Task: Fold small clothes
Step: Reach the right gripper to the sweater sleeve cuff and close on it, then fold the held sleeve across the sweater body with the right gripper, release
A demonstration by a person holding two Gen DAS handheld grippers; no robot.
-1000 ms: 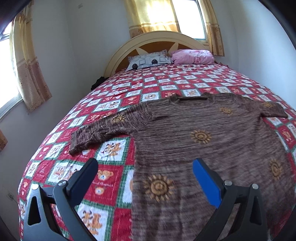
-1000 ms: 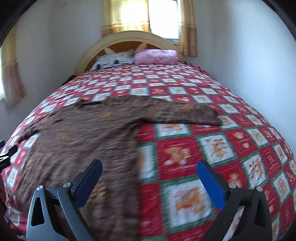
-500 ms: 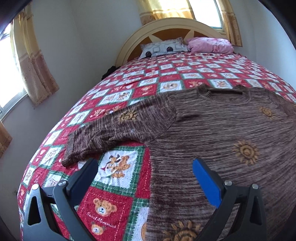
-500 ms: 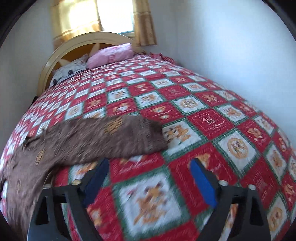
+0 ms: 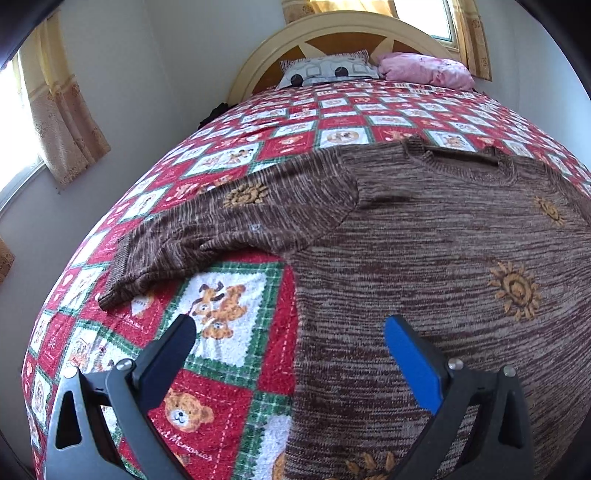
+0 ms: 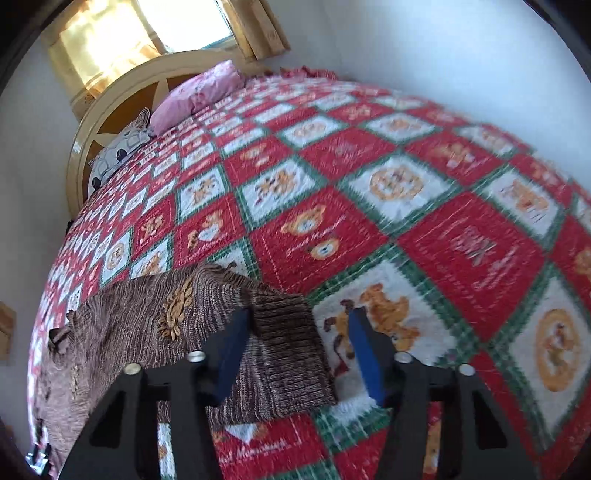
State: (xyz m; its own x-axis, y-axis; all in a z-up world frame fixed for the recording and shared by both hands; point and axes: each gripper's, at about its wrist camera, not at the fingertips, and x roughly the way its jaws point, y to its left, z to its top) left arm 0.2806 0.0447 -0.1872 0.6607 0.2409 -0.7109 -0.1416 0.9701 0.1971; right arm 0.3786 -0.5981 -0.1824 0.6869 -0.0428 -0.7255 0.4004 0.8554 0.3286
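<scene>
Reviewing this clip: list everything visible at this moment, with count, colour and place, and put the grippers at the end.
sweater: one, brown knit with orange sun motifs, spread flat on the bed, sleeves out to both sides
sleeve cuff: one, darker brown ribbing, lying between the right gripper's fingers
bedspread: one, red, white and green checks with bear prints, covering the bed
pillows: two, grey-white patterned and pink, at the headboard
headboard: one, cream arch with an orange panel, at the far end of the bed
curtains: yellow-gold, at the side window and at the window behind the headboard
left gripper: black with a blue pad, open, over the sweater's side edge
right gripper: black with blue pads, jaws just been closing, pads not yet pressing the cuff
</scene>
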